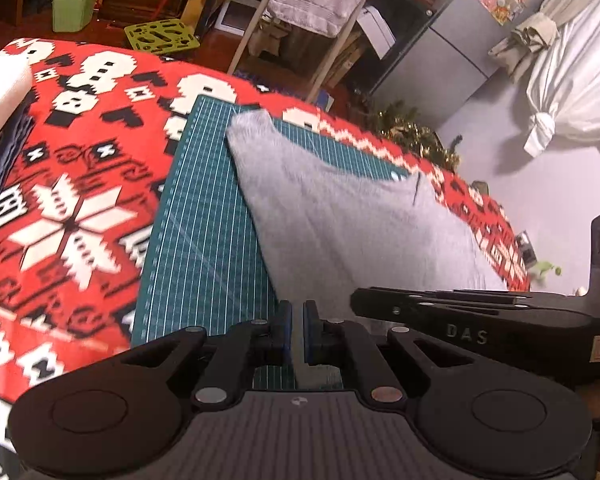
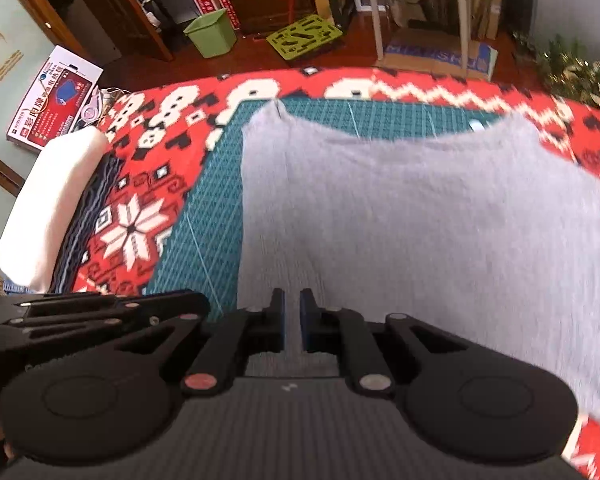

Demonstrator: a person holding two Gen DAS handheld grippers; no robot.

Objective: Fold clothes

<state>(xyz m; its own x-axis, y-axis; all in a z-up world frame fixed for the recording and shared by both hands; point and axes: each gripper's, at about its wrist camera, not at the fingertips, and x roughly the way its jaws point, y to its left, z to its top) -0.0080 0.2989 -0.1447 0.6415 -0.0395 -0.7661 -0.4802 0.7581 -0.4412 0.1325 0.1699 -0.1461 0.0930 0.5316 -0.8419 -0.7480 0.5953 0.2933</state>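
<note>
Blur softens grey garment on green mat; left gripper and right gripper pinch its near edge, contact partly hidden.

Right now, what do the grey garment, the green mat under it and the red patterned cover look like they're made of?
Grey garment: soft knit, probably cotton jersey; matte heathered surface that drapes limply.
Green mat: looks like a stiff vinyl or rubber cutting mat; flat, with a printed white grid.
Red patterned cover: seems fleece or woven blanket cloth; matte, slightly fuzzy, though blur leaves that open.
</note>
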